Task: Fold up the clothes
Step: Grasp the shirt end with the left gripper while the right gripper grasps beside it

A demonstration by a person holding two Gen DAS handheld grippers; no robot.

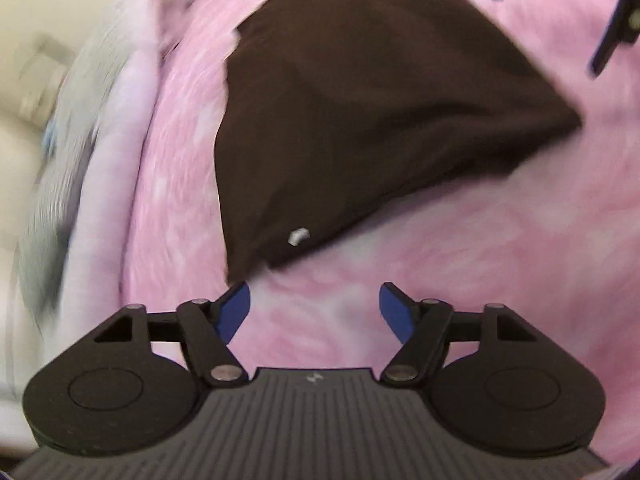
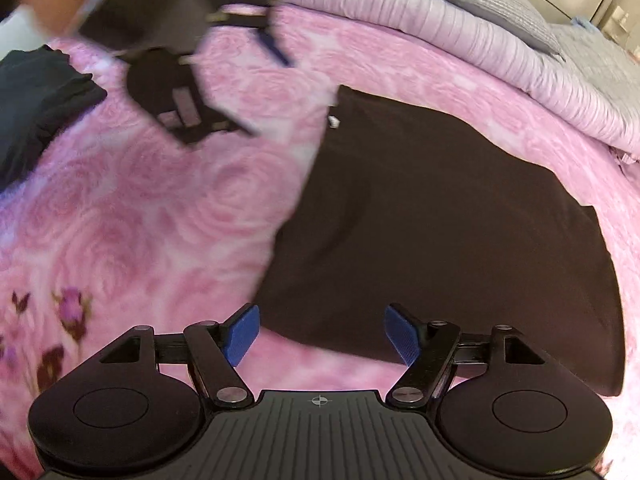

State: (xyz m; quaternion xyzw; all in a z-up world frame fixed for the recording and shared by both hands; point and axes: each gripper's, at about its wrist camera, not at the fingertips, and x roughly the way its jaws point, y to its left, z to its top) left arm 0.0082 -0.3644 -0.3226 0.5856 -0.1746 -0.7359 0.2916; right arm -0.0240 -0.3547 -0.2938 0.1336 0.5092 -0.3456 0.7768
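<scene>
Lying folded flat on the pink rose bedspread [image 2: 168,216], the dark brown garment [image 2: 440,220] is judged between folds. Both the left tongs [image 1: 315,308] and right tongs [image 2: 322,330] are held wide open, nothing gripped. An edge must next be pinched for a further fold.

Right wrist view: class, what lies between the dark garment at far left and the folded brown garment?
Pink rose-patterned blanket, with the left gripper hovering over it, blurred, between the dark garment and the brown garment.

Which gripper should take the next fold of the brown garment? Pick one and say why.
Right, probably. The right gripper hangs open directly over the brown garment, at its near edge. The left gripper, also open, sits over bare pink blanket, just off a corner.
</scene>
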